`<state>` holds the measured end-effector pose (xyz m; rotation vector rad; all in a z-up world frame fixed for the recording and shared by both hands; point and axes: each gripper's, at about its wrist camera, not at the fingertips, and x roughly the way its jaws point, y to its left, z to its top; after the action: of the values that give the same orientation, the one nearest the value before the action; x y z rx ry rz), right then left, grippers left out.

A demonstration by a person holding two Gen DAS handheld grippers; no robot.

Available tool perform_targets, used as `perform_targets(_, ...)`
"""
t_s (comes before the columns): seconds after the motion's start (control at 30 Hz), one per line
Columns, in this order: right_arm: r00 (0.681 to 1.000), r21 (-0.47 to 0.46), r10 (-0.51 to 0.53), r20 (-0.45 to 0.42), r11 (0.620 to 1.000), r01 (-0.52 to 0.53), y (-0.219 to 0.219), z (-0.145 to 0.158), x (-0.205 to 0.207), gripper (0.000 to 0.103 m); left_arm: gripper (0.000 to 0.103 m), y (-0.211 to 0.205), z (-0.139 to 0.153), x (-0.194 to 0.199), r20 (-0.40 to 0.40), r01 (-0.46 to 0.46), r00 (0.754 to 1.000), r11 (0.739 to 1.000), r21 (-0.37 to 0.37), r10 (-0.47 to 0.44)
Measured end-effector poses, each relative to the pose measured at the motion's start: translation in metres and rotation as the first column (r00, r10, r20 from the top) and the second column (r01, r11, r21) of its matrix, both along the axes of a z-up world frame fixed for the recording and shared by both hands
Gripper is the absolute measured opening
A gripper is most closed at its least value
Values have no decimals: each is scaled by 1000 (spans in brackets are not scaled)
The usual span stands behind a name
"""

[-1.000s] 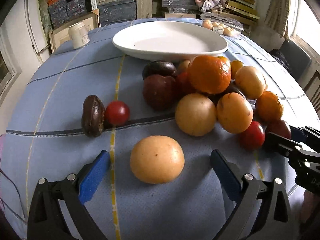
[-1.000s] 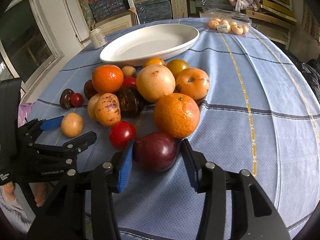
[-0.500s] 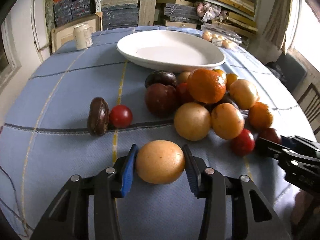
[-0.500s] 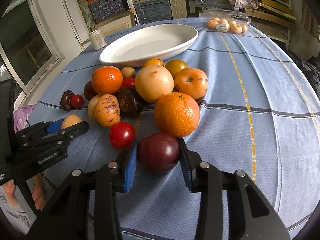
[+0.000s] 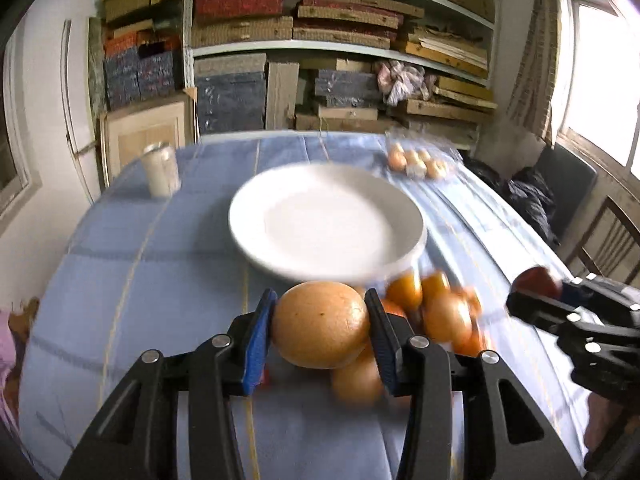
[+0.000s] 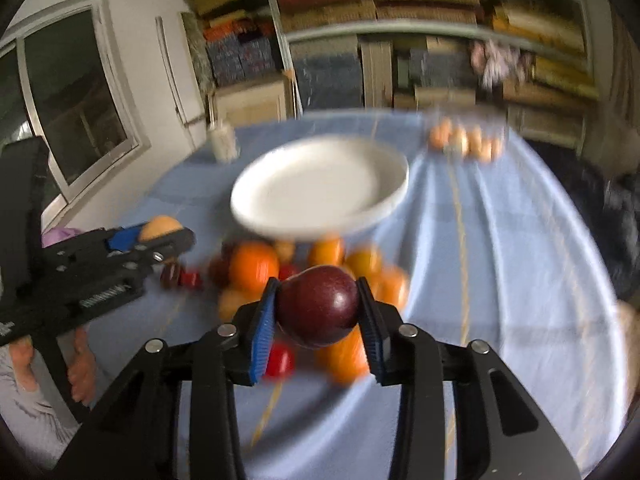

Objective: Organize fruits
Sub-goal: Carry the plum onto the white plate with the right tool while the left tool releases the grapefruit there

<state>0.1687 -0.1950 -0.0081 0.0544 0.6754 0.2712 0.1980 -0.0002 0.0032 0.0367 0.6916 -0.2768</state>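
Left gripper (image 5: 321,325) is clamped on a pale orange fruit (image 5: 320,324), blue pads (image 5: 258,342) pressing both its sides, fruit held up off the table (image 5: 152,248) w/ the pile showing blurred beneath it. Right gripper (image 6: 317,307) is closed round a dark red plum (image 6: 317,306) the same way, also lifted clear of the cloth.

Rest of the fruit pile (image 6: 280,268) sits near the middle of the table, just on the near side of the white plate (image 5: 326,220); mix of oranges, yellowish ones, a couple small red ones, all motion-blurred so exact count can't be told. Plate looks bare. Pile's far edge is touching or just under the plate rim, can't tell which.

Far left: a whitish jar (image 5: 160,175). Far right: clear pack of small round pale things (image 5: 418,160), too blurred to identify. Blue checked cloth covers the table. Shelves of stacked boards (image 5: 340,20) behind, windows on both sides. In the right wrist view the left gripper shows at left, w/ the pale fruit in it.
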Motion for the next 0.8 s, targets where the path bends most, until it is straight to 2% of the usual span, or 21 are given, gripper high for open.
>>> perform_targets(0.07, 1000, -31, -2, 7, 1000, 2, 7, 5, 34, 37, 45, -4, 2, 28, -14, -12, 1000, 1000, -8, 12)
perform_targets(0.23, 995, -40, -4, -98, 999, 0, 18, -23, 115, 37, 45, -9, -17, 88, -102, -38, 994, 999, -26, 35)
perform_targets(0.37, 987, -42, -1, -159, 999, -6, 22, -43, 146, 37, 45, -4, -37, 110, -161, -51, 986, 998, -36, 44)
perform_targets(0.43, 982, -33, 23, -185, 999, -30, 23, -48, 152, 38, 46, 1, -42, 113, -168, -58, 985, 997, -49, 49)
perform_targets(0.5, 983, -24, 21, -181, 999, -26, 21, -49, 155, 39, 50, 3, -44, 113, -165, -57, 985, 997, -55, 47)
perform_targets(0.57, 985, -15, 22, -169, 1000, -25, 18, -47, 155, 39, 65, 6, -42, 112, -158, -59, 986, 996, -62, 48)
perform_targets(0.67, 991, 18, 7, -134, 1000, -5, 6, -32, 146, 39, 66, 9, -36, 107, -139, -66, 989, 995, -69, 56)
perform_targets(0.73, 996, 88, -7, -85, 996, 14, -7, -14, 126, 39, 67, 14, -27, 99, -119, -75, 991, 994, -80, 65)
perform_targets(0.77, 999, 135, -19, -51, 990, 26, -17, -4, 111, 45, 69, 20, -19, 90, -96, -83, 993, 993, -85, 75)
perform_targets(0.8, 999, 160, -30, -32, 986, 35, -22, 1, 101, 61, 72, 27, -13, 80, -69, -96, 994, 992, -85, 90)
